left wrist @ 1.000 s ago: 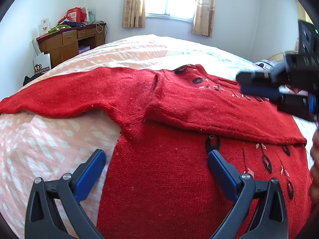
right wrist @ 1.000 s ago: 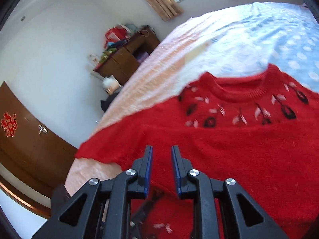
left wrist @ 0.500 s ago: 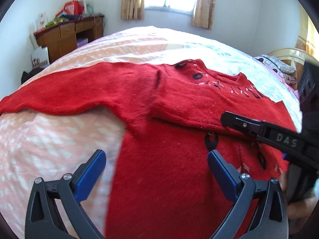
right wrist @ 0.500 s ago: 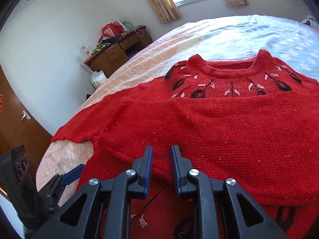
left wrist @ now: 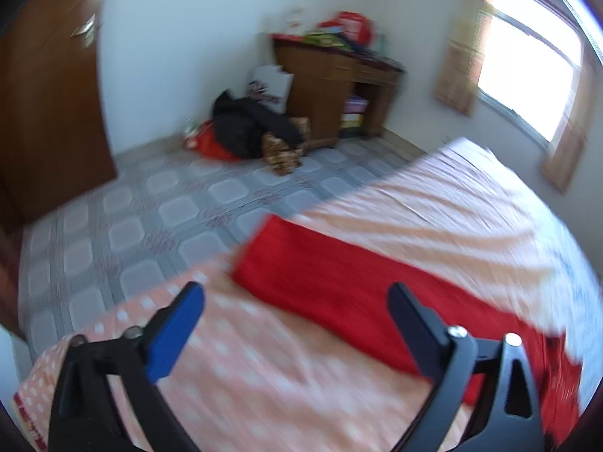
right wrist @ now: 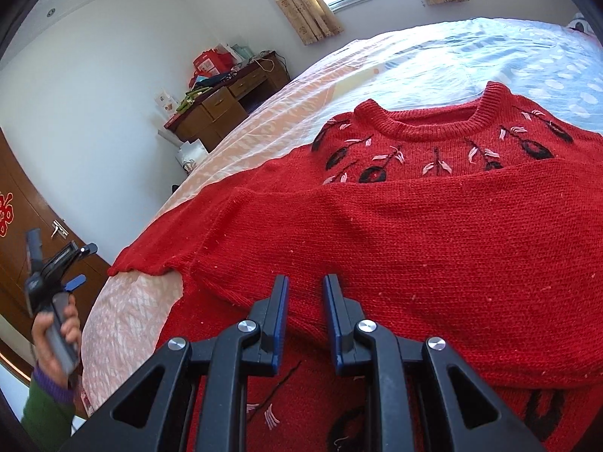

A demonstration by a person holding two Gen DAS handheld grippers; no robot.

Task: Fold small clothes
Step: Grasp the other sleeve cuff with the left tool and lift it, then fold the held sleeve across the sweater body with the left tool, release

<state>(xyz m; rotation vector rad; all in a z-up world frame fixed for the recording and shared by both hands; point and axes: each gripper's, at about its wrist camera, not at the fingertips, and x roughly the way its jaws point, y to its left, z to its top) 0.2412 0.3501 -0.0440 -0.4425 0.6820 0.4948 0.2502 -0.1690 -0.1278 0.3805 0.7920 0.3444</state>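
A red knit sweater [right wrist: 433, 233] with black and white embroidery lies flat on the bed. One sleeve is folded across its chest. The other sleeve [left wrist: 339, 282] stretches out toward the bed's left edge. My left gripper [left wrist: 297, 312] is open and empty, just short of that sleeve's cuff, in a blurred view. It also shows in the right wrist view [right wrist: 56, 263], held by a hand off the bed's left side. My right gripper [right wrist: 306, 290] hovers above the folded sleeve's cuff end, jaws a narrow gap apart, holding nothing.
The bed has a pink and blue dotted cover [right wrist: 452, 49]. A wooden desk [left wrist: 331, 90] with clutter stands by the window wall. A black and red pile of bags [left wrist: 245, 128] lies on the tiled floor. A brown wardrobe [left wrist: 45, 113] stands left.
My left gripper has swung left off the sweater's body toward the outstretched sleeve's cuff at the bed edge. My right gripper has settled lower over the folded sleeve.
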